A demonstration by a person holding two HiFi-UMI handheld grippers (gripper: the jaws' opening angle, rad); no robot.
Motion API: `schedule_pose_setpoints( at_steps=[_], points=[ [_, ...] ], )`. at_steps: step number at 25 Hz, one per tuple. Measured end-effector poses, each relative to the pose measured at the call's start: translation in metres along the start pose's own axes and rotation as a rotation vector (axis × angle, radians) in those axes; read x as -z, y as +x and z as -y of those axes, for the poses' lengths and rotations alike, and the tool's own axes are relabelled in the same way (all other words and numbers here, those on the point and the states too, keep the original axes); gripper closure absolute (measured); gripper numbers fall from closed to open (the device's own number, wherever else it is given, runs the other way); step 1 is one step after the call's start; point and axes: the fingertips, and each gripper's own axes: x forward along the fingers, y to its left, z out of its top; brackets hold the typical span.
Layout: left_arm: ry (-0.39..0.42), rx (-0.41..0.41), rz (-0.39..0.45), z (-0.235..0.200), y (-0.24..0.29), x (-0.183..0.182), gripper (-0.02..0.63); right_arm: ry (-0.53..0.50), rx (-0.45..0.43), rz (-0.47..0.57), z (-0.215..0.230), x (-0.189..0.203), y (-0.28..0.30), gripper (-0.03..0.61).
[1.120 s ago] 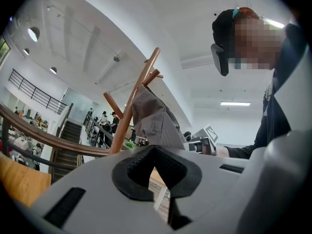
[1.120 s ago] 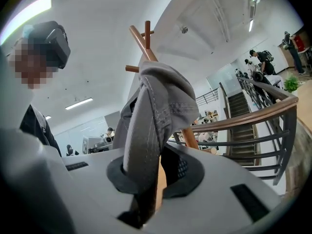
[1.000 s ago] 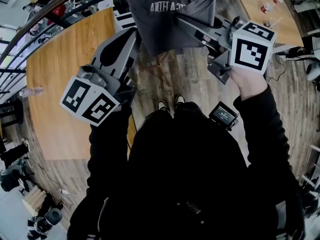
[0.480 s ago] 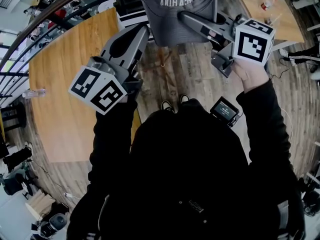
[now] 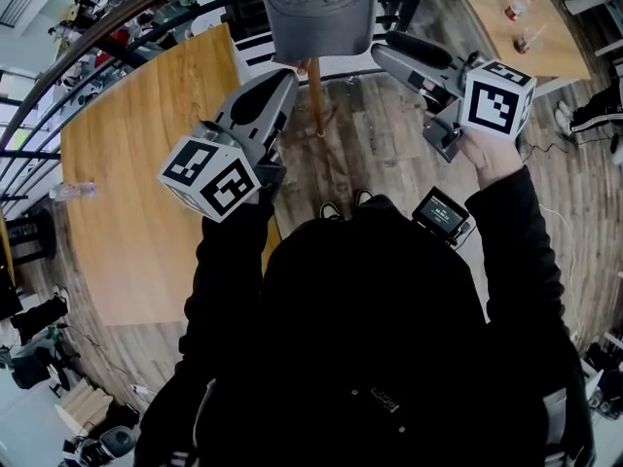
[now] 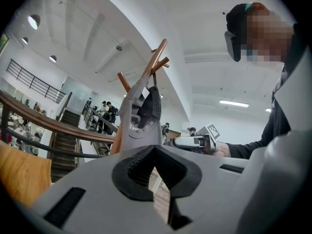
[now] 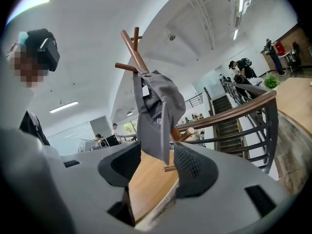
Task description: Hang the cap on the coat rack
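Observation:
The grey cap (image 5: 316, 10) hangs from a peg of the wooden coat rack (image 5: 313, 95), free of both grippers. In the right gripper view the cap (image 7: 158, 112) dangles from an upper peg of the rack (image 7: 138, 57), just beyond my right gripper (image 7: 157, 151). That gripper is open and its pads hold nothing. From the head view, the right gripper (image 5: 391, 49) sits right of the cap, and the left gripper (image 5: 284, 80) sits below and left of it. My left gripper (image 6: 155, 149) is shut on nothing, with the cap (image 6: 142, 116) ahead of it.
A large light wooden table (image 5: 146, 193) lies to the left, with a curved railing (image 5: 97, 17) behind it. Another table (image 5: 487, 8) with bottles is at the top right. Stairs (image 7: 231, 130) and people are in the distance.
My right gripper opened and let go of the cap, then drew back. The cap now hangs on the rack peg. The left gripper has also pulled away from the cap.

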Motion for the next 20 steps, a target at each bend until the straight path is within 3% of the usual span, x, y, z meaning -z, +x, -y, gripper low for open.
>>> schedule_pose_setpoints(
  at_steps=[4,5,7,9,14,20],
  points=[
    [-0.008,0.011,-0.007,0.002,0.000,0.005,0.611,-0.005,0.020,-0.013,0.002,0.005,-0.004,0.381],
    [-0.002,0.015,-0.006,0.004,0.000,0.003,0.611,-0.022,0.024,-0.026,0.000,0.006,-0.004,0.408],
    [0.025,0.026,-0.007,0.009,0.001,0.001,0.611,-0.064,0.033,-0.052,-0.006,0.008,-0.004,0.525],
    [0.063,0.038,-0.010,0.013,0.004,0.000,0.611,-0.100,0.043,-0.066,-0.009,0.010,-0.004,0.556],
    [0.089,0.053,-0.010,0.017,0.009,-0.001,0.611,-0.164,0.093,-0.081,-0.007,0.014,-0.003,0.560],
    [0.100,0.052,-0.007,0.017,0.010,-0.003,0.611,-0.162,0.104,-0.068,-0.008,0.015,-0.005,0.561]
  ],
)
